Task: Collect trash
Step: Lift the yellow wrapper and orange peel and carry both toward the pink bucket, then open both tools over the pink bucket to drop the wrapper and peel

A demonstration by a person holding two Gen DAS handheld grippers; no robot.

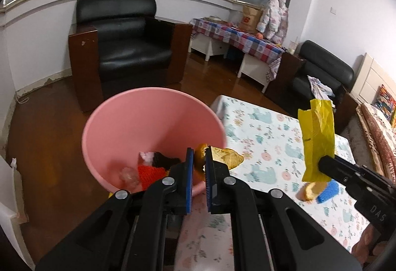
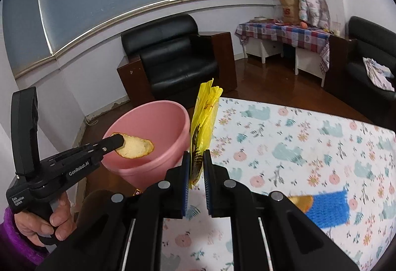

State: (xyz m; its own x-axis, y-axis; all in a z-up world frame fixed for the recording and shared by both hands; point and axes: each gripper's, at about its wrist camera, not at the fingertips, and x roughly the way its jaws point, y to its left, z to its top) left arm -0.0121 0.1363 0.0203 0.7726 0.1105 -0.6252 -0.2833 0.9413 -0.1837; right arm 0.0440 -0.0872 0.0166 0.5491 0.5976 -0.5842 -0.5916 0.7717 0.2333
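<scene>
Behind the right gripper (image 2: 197, 167), half-hidden peel (image 2: 300, 203)

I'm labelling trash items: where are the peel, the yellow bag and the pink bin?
peel (image 2: 135, 146): right wrist view, its pale inner face.
yellow bag (image 1: 318, 137): left wrist view, mid-body.
pink bin (image 1: 128, 127): left wrist view, inner wall.

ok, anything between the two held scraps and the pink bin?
Nothing visible. The left claw holds the peel over the pink bin; the right claw holds the yellow wrapper beside its rim, the gap clear.
</scene>
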